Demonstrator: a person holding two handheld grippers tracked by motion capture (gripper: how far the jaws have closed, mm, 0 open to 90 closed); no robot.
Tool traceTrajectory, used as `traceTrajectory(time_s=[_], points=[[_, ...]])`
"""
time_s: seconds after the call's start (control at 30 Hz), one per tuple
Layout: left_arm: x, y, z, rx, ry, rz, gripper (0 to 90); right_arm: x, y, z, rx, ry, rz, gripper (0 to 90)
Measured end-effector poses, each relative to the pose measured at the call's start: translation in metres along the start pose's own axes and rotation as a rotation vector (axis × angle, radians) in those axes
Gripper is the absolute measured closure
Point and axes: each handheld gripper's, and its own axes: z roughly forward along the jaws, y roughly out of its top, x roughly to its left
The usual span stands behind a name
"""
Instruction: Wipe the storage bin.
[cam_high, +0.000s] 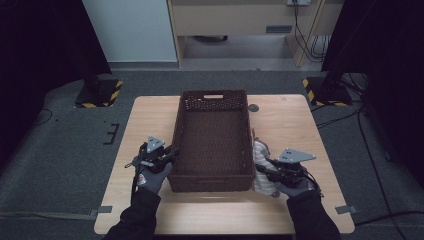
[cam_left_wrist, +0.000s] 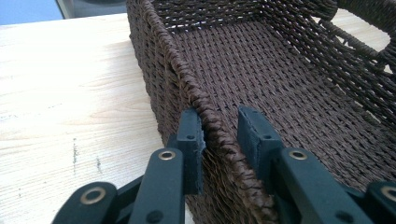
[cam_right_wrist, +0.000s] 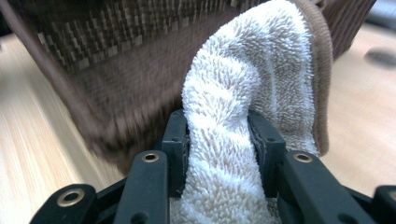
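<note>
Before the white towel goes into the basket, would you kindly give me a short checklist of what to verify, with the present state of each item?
1. Right tongs closed on the fluffy white towel with a tan edge: ok, pile pinched between both jaws.
2. Left tongs steadying the dark brown woven wicker basket: cannot tell; the jaws straddle its left rim, the inner one with a gap.
3. Basket interior free for the towel: ok, bare woven floor.
4. Towel lifted above the rim: not ok, it sits beside the basket's right wall.
5. Basket fully on the light wooden table: ok.
</note>
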Motion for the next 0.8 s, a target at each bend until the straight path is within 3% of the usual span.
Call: traceTrajectory(time_s=[0.17,0.23,0.37,0.43,0.47,0.5,0.57,0.77,0.8], points=[[0.005,0.003,0.004,-0.005,-0.006,-0.004,69.7,0.003,-0.016,0.029,0.172,0.009,-0.024,64.9],[0.008,0.002,0.005,-0.009,-0.018,-0.013,69.4,-0.001,-0.018,0.032,0.187,0.013,-0.011,64.9],[0.010,0.002,0.005,-0.031,-0.028,0.005,66.6,-0.004,-0.011,0.018,0.128,0.012,0.004,64.7],[0.011,0.001,0.004,-0.044,-0.029,0.015,59.1,-0.003,-0.004,0.004,0.051,0.015,0.009,64.7],[0.011,0.001,0.004,-0.044,-0.029,0.015,54.7,-0.003,-0.004,0.004,0.051,0.015,0.009,64.7],[0.013,0.001,0.003,-0.054,-0.037,0.015,54.7,-0.002,-0.001,-0.003,0.014,0.017,0.010,64.7],[0.016,0.000,-0.001,-0.071,-0.051,0.005,44.2,0.003,0.006,-0.019,-0.059,0.030,0.004,64.7],[0.017,-0.003,-0.014,-0.075,-0.066,0.018,44.1,0.011,-0.002,-0.014,0.005,0.033,-0.020,64.7],[0.015,-0.006,-0.019,-0.066,-0.090,0.026,46.1,0.015,-0.011,-0.005,0.069,0.040,-0.026,64.8]])
